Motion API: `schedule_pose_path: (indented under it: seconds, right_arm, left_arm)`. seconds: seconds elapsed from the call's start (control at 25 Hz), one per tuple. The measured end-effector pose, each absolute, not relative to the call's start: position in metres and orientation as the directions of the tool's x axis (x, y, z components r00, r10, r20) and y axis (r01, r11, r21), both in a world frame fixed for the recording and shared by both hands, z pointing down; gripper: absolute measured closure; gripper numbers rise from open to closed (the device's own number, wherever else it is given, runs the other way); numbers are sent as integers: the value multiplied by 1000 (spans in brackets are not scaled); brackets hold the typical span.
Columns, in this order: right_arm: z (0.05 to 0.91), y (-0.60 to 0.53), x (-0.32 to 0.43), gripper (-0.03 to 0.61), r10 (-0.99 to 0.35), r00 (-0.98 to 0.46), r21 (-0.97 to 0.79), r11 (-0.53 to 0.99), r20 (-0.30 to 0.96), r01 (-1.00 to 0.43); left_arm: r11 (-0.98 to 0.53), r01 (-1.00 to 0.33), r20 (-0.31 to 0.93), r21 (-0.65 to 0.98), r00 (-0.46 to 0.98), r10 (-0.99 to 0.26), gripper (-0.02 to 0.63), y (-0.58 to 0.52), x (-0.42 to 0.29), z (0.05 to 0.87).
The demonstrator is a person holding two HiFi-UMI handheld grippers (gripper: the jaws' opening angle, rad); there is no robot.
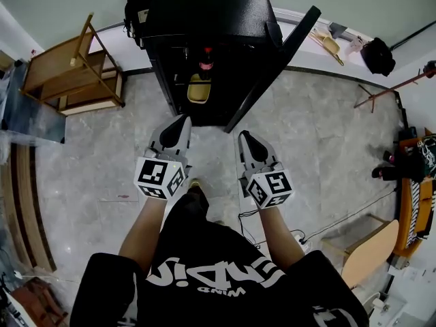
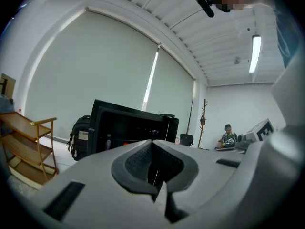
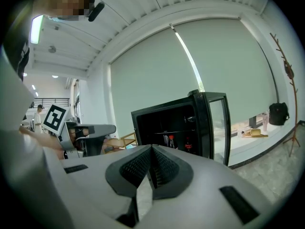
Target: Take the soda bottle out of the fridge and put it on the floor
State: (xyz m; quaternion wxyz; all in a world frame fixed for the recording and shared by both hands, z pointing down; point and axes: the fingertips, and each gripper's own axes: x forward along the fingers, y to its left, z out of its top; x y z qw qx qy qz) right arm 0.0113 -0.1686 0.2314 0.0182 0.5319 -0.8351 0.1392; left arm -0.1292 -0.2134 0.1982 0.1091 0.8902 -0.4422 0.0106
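Note:
The black fridge point(image 1: 204, 9) stands ahead of me on the floor, its door point(image 1: 272, 67) swung open to the right. A dark soda bottle point(image 1: 205, 65) with a red label stands on a shelf inside; the right gripper view shows it as the soda bottle point(image 3: 188, 147), beside a second red-capped bottle point(image 3: 171, 141). My left gripper point(image 1: 182, 120) and right gripper point(image 1: 244, 137) hover side by side over the floor, short of the fridge's opening. Both are shut and hold nothing, as the left gripper point(image 2: 152, 144) and right gripper point(image 3: 152, 150) show up close.
A yellow object point(image 1: 197, 91) lies low in the fridge. A wooden shelf rack point(image 1: 71, 73) stands at the left, with a black backpack point(image 1: 136, 5) beside the fridge. At the right are a coat stand point(image 1: 388, 90), a chair point(image 1: 368, 251) and floor cables point(image 1: 340, 220). A person point(image 2: 228, 136) sits far off.

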Motion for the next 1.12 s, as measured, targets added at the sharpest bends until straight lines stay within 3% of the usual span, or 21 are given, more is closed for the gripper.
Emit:
schedule_pose_path:
  seconds: [0.8,0.84,1.0,1.12]
  right_arm:
    - [264,-105,25,555,-910,-406,-222,380,87,-898]
    - [266,-104,26,555,-911,-403,-226,376,88,-899]
    - [267,-101,27,555,-912,-401,-230,373,89,-899]
    - [265,-104,27,555,-913,-400,-226,373,86,-900]
  left_arm:
    - [-560,-816,68,146,572,-817,604,-159,-110,237]
    - [-560,-814,64,155,574,-817,567,-158,-109,238]
    - [-546,-824,41,147,557,-830,270,-160,-109,238]
    - [-524,-840,51,139,535,-843,202,-172,-111,244]
